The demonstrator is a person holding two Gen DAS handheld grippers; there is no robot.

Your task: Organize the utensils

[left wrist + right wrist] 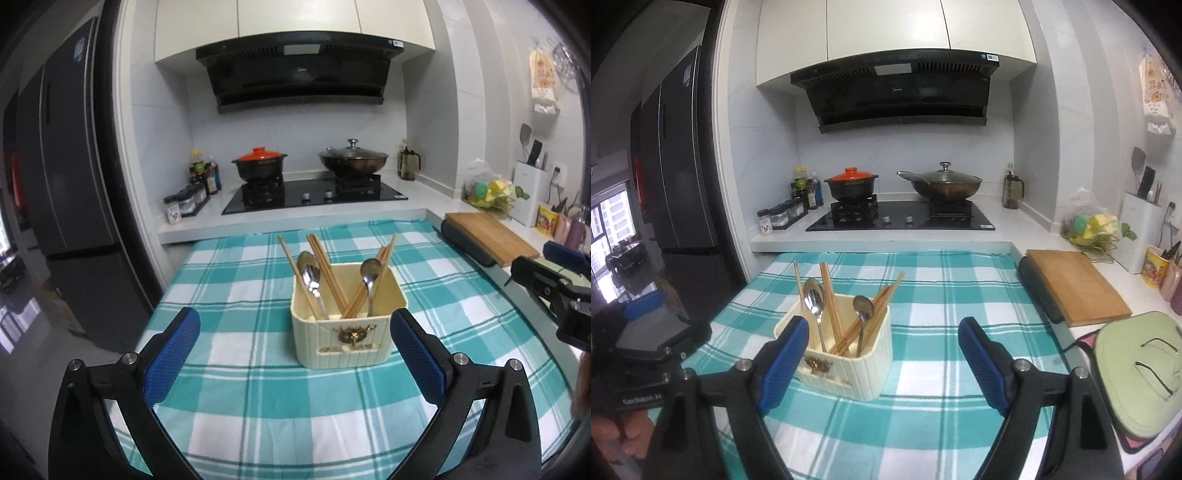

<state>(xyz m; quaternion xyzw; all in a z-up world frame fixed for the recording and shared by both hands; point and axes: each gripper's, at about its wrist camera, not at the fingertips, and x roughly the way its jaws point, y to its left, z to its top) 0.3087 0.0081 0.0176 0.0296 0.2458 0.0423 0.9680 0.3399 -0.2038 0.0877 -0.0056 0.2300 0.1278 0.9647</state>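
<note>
Nearest, the left gripper (295, 332) stands wide and empty, and so does the right gripper (882, 347). Just beyond them the cream utensil holder (347, 339) sits on the checked tablecloth (240, 387), with spoons (312, 280) and chopsticks (328, 269) leaning inside. Only the right wrist view shows the green mat (1141, 373) beside the cutting board (1075, 284). The stove (314, 194) lies farthest.

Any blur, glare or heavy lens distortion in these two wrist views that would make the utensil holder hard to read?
Left wrist: strong fisheye bending, dark vignette corners, utensil holder sharp, spoons show small glints. Right wrist: same curvature, holder clear though the right tool partly overlaps it; window at far left is blown out.
</note>
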